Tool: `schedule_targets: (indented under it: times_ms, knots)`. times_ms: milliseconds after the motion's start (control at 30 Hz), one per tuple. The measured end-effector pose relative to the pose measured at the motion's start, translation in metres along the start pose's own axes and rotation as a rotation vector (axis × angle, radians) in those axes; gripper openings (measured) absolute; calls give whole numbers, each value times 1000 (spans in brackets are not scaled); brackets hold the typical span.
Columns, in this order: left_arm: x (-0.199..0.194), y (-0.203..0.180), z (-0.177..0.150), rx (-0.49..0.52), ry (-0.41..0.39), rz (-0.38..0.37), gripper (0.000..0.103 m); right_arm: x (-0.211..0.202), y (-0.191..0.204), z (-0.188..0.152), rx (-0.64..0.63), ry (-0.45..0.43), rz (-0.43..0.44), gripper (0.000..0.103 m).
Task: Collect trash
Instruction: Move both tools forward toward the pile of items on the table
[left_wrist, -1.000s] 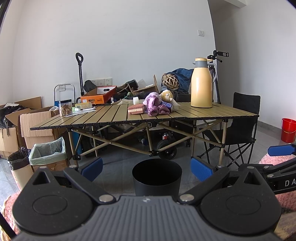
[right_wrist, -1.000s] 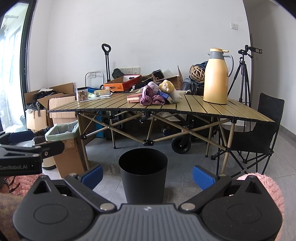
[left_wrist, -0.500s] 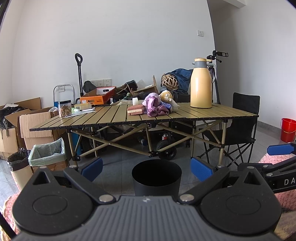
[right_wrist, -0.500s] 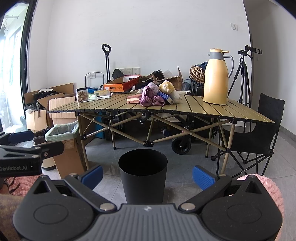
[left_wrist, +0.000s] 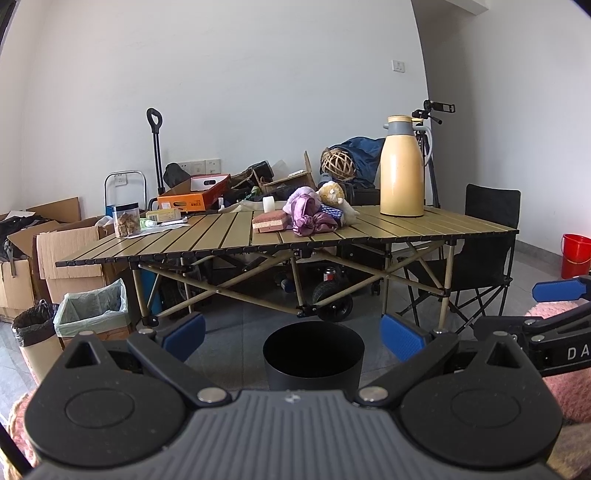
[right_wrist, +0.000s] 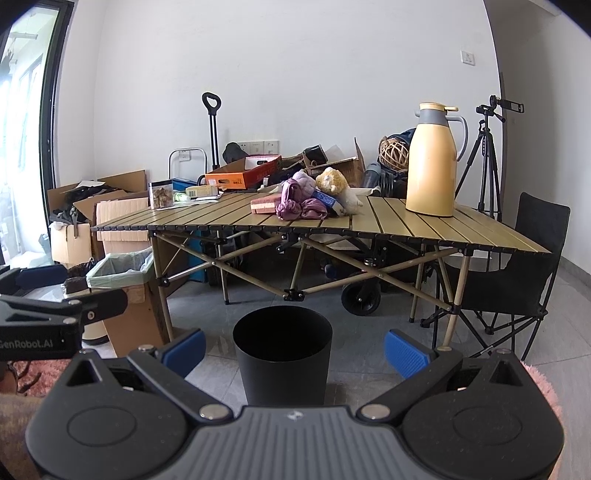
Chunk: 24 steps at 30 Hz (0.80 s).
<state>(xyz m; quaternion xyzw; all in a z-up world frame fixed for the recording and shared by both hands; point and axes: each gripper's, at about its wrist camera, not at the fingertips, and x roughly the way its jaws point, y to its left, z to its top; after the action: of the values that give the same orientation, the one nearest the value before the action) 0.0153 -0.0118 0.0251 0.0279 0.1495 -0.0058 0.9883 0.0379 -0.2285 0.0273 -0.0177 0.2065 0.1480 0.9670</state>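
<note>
A black round bin (left_wrist: 314, 352) (right_wrist: 282, 360) stands on the grey floor in front of a folding slat table (left_wrist: 221, 236) (right_wrist: 406, 225). On the table lies a heap: a crumpled purple wrapper (left_wrist: 308, 218) (right_wrist: 299, 205), a pink sponge block (left_wrist: 270, 221) (right_wrist: 263, 205), a yellow plush toy (left_wrist: 334, 194) (right_wrist: 334, 182) and a blue packet (right_wrist: 325, 199). My left gripper (left_wrist: 293, 338) hangs open above the bin, nothing between its blue pads. My right gripper (right_wrist: 293, 349) is open too, level with the bin.
A tall yellow thermos (left_wrist: 402, 168) (right_wrist: 432, 162) stands on the table's right part, a clear jar (left_wrist: 126, 219) at its left end. A lined box bin (left_wrist: 94, 314) and cardboard boxes sit left, a black folding chair (right_wrist: 532, 266) and tripod (right_wrist: 487, 155) right, a red bucket (left_wrist: 576, 254) beyond.
Both views have shifted only slightly; the left gripper's view rose a little. Both grippers stay open and nothing on the table has moved.
</note>
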Motion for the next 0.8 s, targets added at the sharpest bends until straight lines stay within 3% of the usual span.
schedule_targets:
  times_ms: [800]
  knots:
    - [73, 10, 14, 2, 5, 40, 103, 71, -19, 23, 28, -15, 13, 103]
